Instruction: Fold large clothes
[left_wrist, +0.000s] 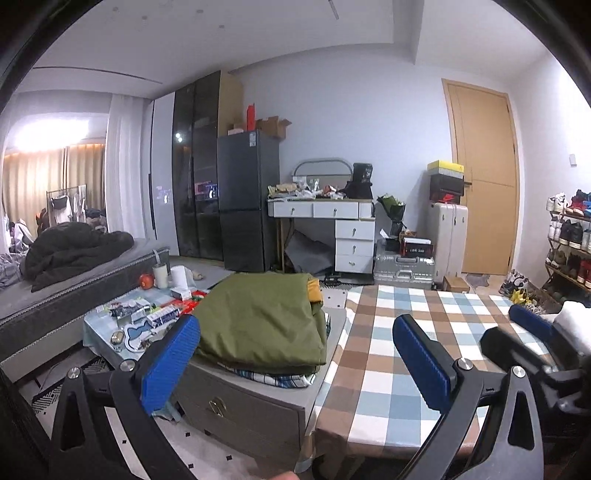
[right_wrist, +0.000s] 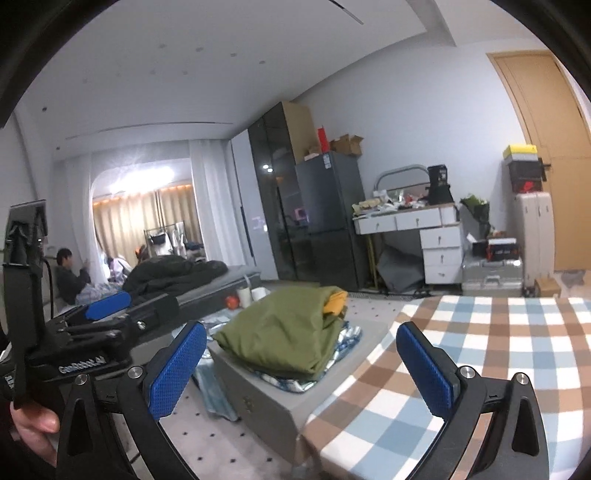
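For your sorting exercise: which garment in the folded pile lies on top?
The olive-green garment lies on top; the mustard-yellow piece peeks out behind it, and the blue plaid one lies underneath.

Pale walls and white ceiling, wooden door (left_wrist: 484, 177) at right, shoe rack (left_wrist: 570, 240) beside it. Against the far wall: dark glass wardrobe (left_wrist: 197, 166), grey fridge (left_wrist: 247, 199), white dressing desk (left_wrist: 332, 225) with drawers, stacked suitcases (left_wrist: 448, 236). At left, low bed (left_wrist: 74, 280) before sheer curtains (left_wrist: 125, 162), bright lamp glow beyond.
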